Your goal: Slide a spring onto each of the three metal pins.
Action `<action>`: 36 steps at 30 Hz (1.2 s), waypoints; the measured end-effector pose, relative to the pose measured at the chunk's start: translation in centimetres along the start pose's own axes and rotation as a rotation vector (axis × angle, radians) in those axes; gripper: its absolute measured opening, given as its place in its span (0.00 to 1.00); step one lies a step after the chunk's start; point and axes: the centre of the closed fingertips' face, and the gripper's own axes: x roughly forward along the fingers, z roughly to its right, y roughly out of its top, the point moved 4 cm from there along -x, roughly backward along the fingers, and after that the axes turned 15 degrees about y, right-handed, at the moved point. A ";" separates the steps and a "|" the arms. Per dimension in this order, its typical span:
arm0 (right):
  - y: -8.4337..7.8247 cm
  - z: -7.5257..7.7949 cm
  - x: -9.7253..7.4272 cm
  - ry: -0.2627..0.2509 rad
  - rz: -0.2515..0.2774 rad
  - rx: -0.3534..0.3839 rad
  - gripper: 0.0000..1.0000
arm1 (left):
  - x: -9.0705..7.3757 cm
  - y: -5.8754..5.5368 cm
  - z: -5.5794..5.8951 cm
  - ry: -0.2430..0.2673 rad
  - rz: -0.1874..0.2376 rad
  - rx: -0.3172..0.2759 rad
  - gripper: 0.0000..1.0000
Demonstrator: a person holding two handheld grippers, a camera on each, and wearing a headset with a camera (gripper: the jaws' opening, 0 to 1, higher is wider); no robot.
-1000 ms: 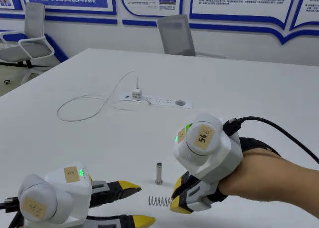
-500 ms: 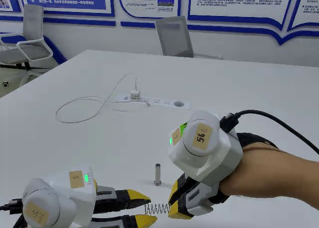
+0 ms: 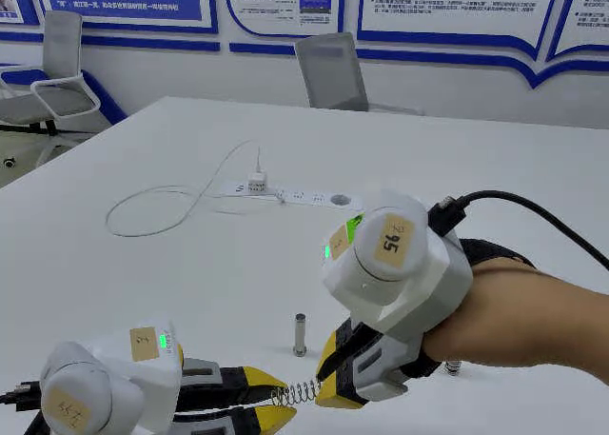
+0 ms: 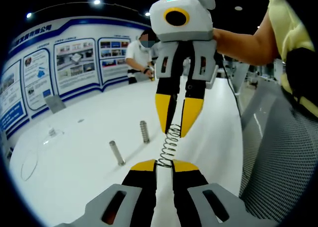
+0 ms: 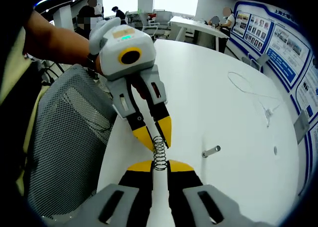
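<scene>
Head view, looking down at a wide white table: two hand-held grippers, white-bodied with black jaws and yellow tips, meet near the bottom edge. The left gripper and the right gripper point tip to tip. A thin silver wire coil spring stretches between them, held off the tabletop as far as I can tell. Both gripper views show each pair of jaws pinched on one end of the spring, so each gripper is clenched on it. Just behind the spring stands a short bare grey metal pin, upright, near the spring but apart from it. In the left gripper view a second pin already wearing a spring stands beyond the bare one. The spring looks very light and flexible. It should bend and sag easily, and it could ping away if let go under tension. A grip near one end seems best, leaving the other end's opening free to drop over the pin. A tan sticker on the right gripper carries handwritten digits that look like 95. The stickers on the left gripper are too small to read. Green lights glow on both gripper bodies. Blue and white wall posters carry print too small to read. A white power strip lies farther back on the table.
</scene>
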 end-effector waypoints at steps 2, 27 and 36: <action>0.4 -0.1 -0.2 -0.006 0.016 -0.006 0.11 | 0.0 0.0 0.0 0.000 -0.001 0.001 0.11; 4.0 -0.9 -0.2 -0.021 0.103 -0.070 0.11 | 0.5 1.1 0.8 -0.022 0.021 0.014 0.11; 3.7 -0.5 -0.4 -0.032 0.099 -0.068 0.11 | 0.5 1.2 0.5 -0.017 0.023 -0.012 0.14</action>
